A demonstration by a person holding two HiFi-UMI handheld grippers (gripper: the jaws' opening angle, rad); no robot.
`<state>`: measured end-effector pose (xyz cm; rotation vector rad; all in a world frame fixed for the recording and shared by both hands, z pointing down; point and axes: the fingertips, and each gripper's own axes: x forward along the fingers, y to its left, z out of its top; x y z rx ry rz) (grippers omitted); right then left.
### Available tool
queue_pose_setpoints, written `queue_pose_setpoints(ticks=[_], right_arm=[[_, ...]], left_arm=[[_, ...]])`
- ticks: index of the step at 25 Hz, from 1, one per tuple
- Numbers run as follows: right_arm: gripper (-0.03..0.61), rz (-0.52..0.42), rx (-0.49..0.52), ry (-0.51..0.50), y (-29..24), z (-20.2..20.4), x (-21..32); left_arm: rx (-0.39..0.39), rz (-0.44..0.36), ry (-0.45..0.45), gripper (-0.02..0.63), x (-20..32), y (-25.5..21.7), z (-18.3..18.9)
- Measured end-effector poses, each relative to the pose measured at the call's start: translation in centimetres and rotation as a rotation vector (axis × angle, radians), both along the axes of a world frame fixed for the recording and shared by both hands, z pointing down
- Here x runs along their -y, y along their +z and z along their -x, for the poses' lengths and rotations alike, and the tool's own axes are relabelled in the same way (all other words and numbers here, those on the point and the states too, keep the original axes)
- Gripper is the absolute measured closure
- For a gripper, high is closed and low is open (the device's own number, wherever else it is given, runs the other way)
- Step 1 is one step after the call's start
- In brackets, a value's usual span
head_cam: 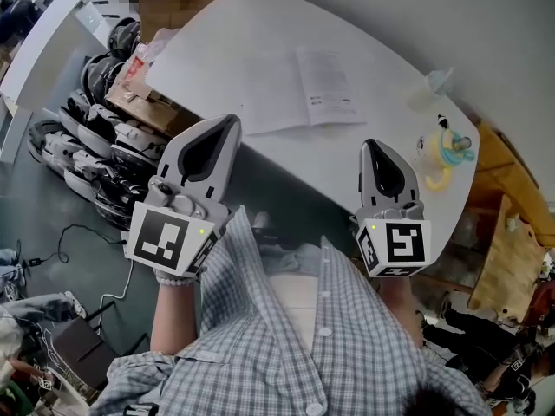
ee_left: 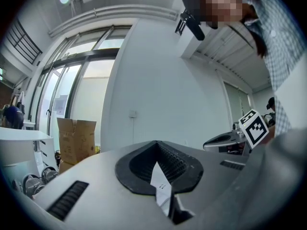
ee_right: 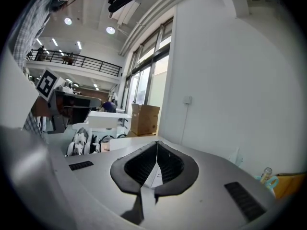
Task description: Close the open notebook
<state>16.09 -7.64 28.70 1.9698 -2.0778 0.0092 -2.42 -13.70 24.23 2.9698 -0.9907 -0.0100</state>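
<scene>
My left claw (head_cam: 231,121) and right claw (head_cam: 371,144) are both closed and empty, the open notebook (head_cam: 299,94) lying at twelve o'clock on the surface (head_cam: 217,42).

Lab/office hall: tall windows (ee_left: 72,80), mezzanine railing (ee_right: 76,60), cardboard box (ee_right: 145,120), white table (head_cam: 260,50), gear (head_cam: 95,154) piled on floor.

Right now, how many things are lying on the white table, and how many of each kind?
open notebook: 1
clear plastic item: 1
yellow and teal item: 1
Total on the table: 3
</scene>
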Motion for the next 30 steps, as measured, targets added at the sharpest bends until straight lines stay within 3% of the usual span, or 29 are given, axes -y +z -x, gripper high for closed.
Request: queue_pose_setpoints(ticks=[7,16,20,25,30], right_arm=[[0.559,0.018,0.002,0.058,1.1,0.3,1.8],[0.558,0.061,0.132,0.139,3.9,-0.5,1.8],[0.558,0.124,0.320,0.177,6.7,-1.7,1.8],[0.558,0.153,0.712,0.214,9.3,-2.9,2.6],[0.557,0.177,0.886,0.231,11.7,-4.0,4.3]], left_arm=[[-0.012,-0.003,0.028,0.607,2.7,0.6,1.0],[-0.027,0.000,0.062,0.607,4.2,1.2,1.7],[-0.029,0.004,0.060,0.607,4.2,1.4,1.8],[0.013,0.006,0.045,0.607,4.4,2.4,2.3],[0.031,0.033,0.012,0.607,5.2,3.5,3.0]])
